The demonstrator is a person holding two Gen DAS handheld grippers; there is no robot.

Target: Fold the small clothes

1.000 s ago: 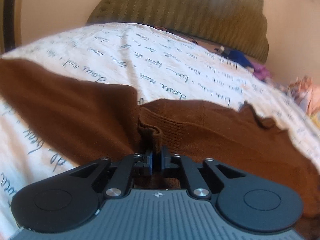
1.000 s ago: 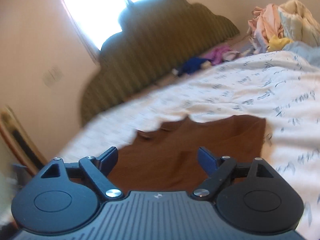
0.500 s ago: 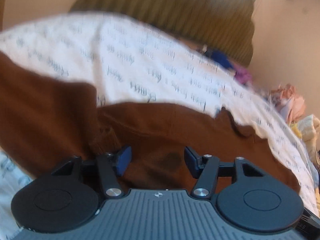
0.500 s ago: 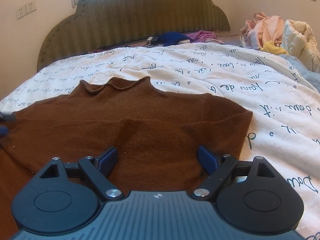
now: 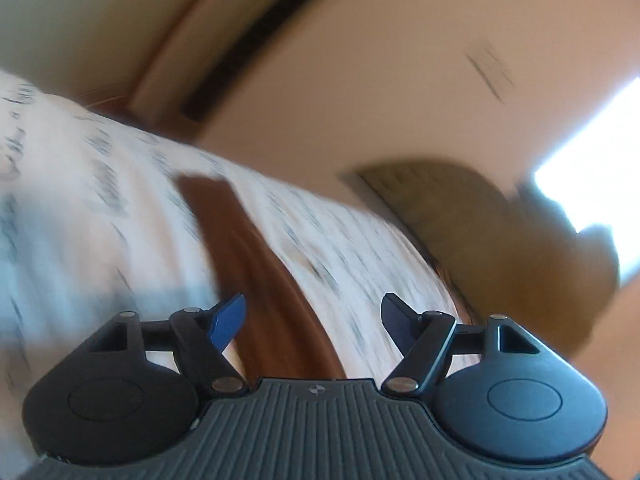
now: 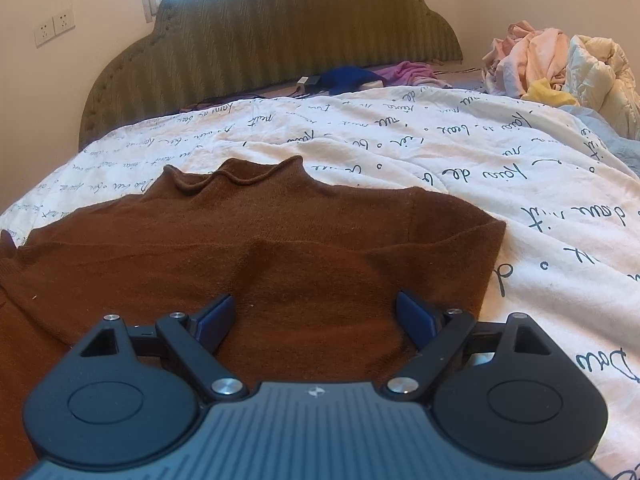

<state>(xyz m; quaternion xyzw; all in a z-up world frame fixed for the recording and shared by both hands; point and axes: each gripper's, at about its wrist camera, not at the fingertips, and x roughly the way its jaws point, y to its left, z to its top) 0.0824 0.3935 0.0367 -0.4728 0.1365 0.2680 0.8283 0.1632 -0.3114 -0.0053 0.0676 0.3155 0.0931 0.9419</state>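
Observation:
A small brown knit sweater [image 6: 280, 248] lies flat on the white bedspread with black script [image 6: 500, 160], collar toward the headboard. One sleeve is folded across its body. My right gripper [image 6: 314, 318] is open and empty, low over the sweater's near part. In the blurred, tilted left wrist view, a strip of the brown sweater [image 5: 256, 264] runs across the bedspread [image 5: 100, 200]. My left gripper [image 5: 312, 318] is open and empty above it.
A green padded headboard [image 6: 280, 36] stands at the far end of the bed. Blue and pink garments [image 6: 360, 76] lie below it. A pile of pale clothes [image 6: 560, 68] sits at the far right. A window [image 5: 592, 168] glares beside the headboard.
My left gripper let go of the sweater's cuff, opened, and swung away left and tilted. My right gripper came closer over the sweater and stayed open.

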